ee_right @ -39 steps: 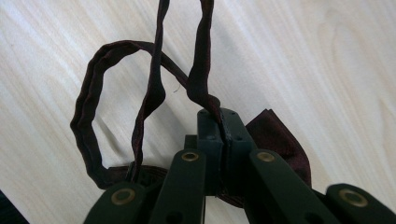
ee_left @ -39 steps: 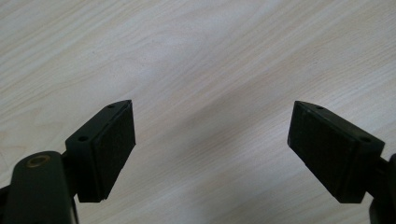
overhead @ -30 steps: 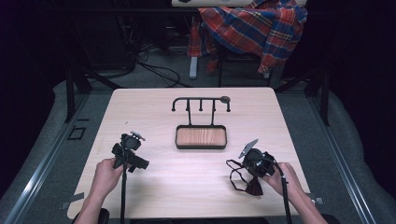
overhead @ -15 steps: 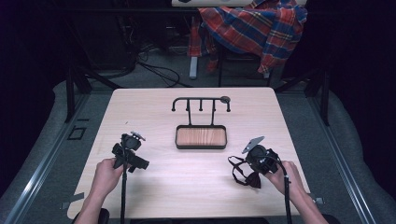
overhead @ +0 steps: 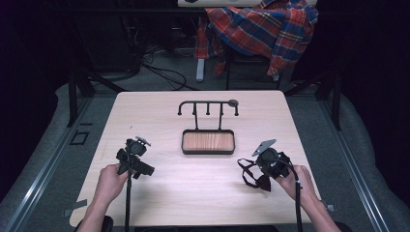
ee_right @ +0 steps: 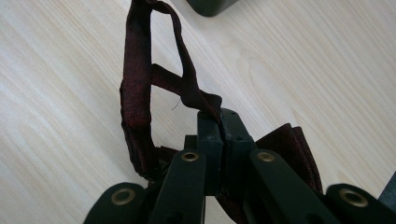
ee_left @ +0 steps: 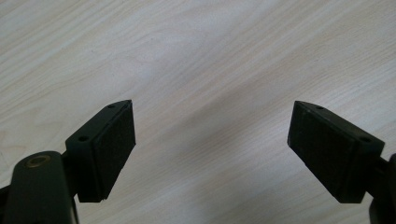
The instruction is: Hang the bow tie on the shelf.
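In the high view, the right gripper (overhead: 261, 175) holds a dark bow tie (overhead: 251, 176) low over the table (overhead: 203, 193), near its right front; the strap loop reaches left, toward the left gripper (overhead: 129, 155).

In the left gripper view, the jaws stand wide apart over bare wood.

In the right gripper view, the jaws are clenched on the strap (ee_right: 140, 93); its loop runs away from them, and the bow (ee_right: 294, 149) lies just beside them.

I've pulled the right gripper (overhead: 253, 175) slightly back toward me and turned it, jaws clamped on the dark red bow tie (overhead: 250, 174), whose strap loop now trails left over the bench (overhead: 203, 188).
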`<act>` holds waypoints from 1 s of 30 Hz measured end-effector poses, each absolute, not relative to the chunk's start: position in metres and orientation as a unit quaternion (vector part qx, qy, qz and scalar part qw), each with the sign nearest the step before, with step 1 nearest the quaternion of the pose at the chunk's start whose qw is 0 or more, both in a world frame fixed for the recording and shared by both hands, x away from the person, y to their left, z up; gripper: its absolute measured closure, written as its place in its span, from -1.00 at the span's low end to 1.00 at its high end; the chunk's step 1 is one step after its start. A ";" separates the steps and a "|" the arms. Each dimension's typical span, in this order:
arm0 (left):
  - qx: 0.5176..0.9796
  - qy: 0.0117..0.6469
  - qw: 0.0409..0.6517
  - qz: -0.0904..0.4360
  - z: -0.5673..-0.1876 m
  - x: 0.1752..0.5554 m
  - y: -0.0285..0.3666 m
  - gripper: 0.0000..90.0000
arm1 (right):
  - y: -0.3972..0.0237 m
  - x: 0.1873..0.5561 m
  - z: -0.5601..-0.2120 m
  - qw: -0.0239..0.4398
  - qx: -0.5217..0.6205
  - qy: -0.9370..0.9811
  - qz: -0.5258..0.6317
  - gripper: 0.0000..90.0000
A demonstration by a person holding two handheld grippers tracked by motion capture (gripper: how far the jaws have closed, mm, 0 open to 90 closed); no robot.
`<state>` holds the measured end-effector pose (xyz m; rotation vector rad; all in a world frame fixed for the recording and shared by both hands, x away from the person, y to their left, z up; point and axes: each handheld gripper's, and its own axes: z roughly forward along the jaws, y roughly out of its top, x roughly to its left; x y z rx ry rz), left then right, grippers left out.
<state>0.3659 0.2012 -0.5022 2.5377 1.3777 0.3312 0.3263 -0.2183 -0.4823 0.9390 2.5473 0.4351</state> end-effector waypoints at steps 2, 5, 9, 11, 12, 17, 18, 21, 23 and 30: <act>0.866 0.471 0.119 0.114 -0.502 0.366 0.201 -0.66 | -0.218 0.326 -0.482 0.197 0.337 0.907 0.156 0.96; 0.866 0.472 0.119 0.114 -0.502 0.366 0.202 -0.66 | -0.217 0.327 -0.480 0.201 0.339 0.905 0.161 0.96; 0.866 0.471 0.119 0.113 -0.502 0.366 0.202 -0.66 | -0.216 0.329 -0.478 0.205 0.337 0.905 0.160 0.96; 0.866 0.473 0.119 0.112 -0.502 0.366 0.202 -0.66 | -0.216 0.331 -0.477 0.202 0.338 0.904 0.164 0.96; 0.866 0.473 0.119 0.112 -0.502 0.366 0.202 -0.66 | -0.215 0.331 -0.476 0.205 0.337 0.905 0.159 0.96; 0.866 0.473 0.119 0.112 -0.502 0.366 0.202 -0.66 | -0.216 0.332 -0.474 0.205 0.339 0.904 0.162 0.96; 0.865 0.474 0.119 0.112 -0.503 0.366 0.202 -0.66 | -0.217 0.333 -0.474 0.203 0.338 0.905 0.159 0.96; 0.865 0.475 0.118 0.112 -0.503 0.366 0.202 -0.66 | -0.216 0.334 -0.473 0.203 0.340 0.903 0.164 0.96; 0.865 0.475 0.118 0.113 -0.503 0.365 0.202 -0.66 | -0.215 0.335 -0.471 0.203 0.341 0.902 0.167 0.96; 0.865 0.474 0.120 0.113 -0.502 0.365 0.202 -0.66 | -0.210 0.340 -0.468 0.206 0.340 0.902 0.167 0.96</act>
